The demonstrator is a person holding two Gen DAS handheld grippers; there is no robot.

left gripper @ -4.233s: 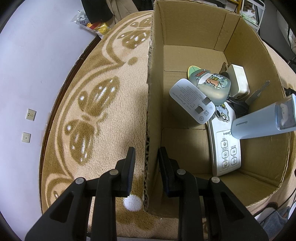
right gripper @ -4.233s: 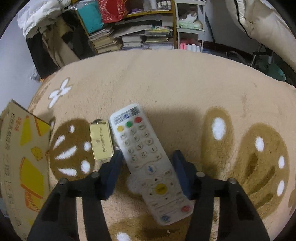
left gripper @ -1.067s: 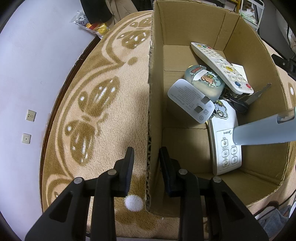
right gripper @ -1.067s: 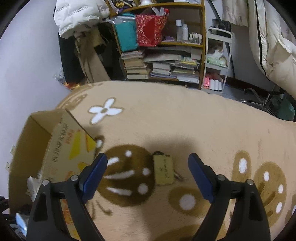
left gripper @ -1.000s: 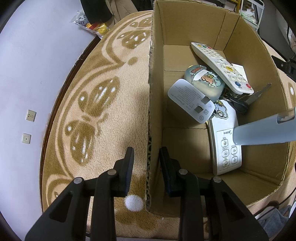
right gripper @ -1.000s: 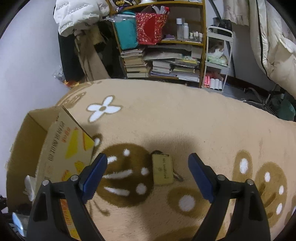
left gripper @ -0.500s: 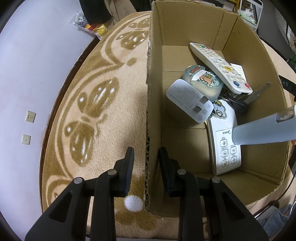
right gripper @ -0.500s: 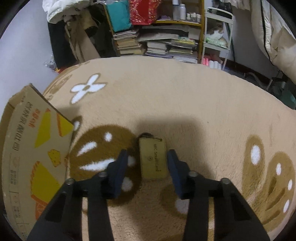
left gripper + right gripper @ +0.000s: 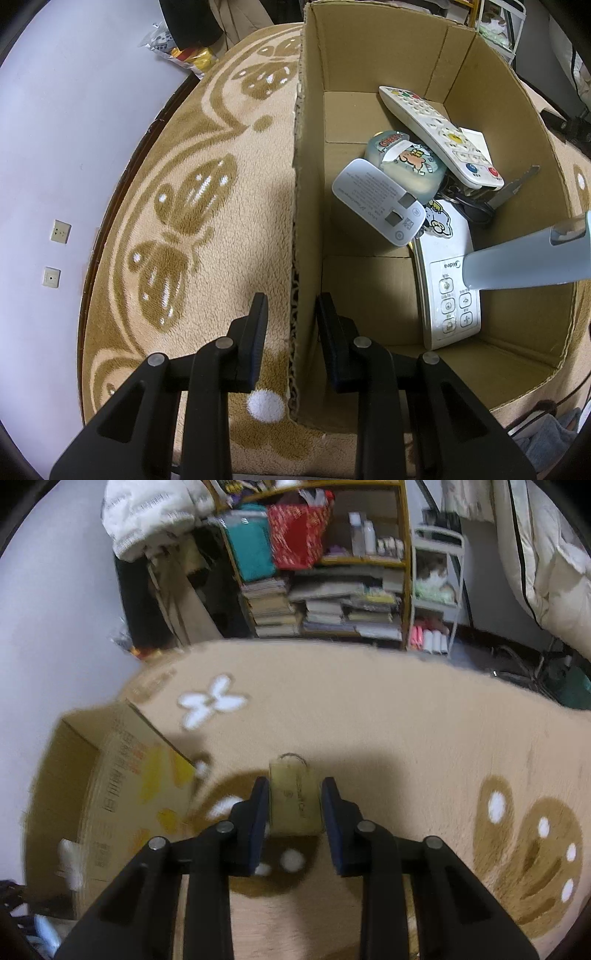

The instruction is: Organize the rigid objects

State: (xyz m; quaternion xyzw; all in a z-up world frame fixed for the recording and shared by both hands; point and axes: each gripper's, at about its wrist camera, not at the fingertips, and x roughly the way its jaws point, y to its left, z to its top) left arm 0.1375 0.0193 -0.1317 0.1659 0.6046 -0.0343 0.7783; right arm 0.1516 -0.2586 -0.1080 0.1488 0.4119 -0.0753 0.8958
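My left gripper pinches the near wall of the cardboard box, one finger outside and one inside. At lower centre of the right wrist view, my right gripper is clamped on the tan key tag, its long axis along the fingers, ring end pointing away, over the rug.
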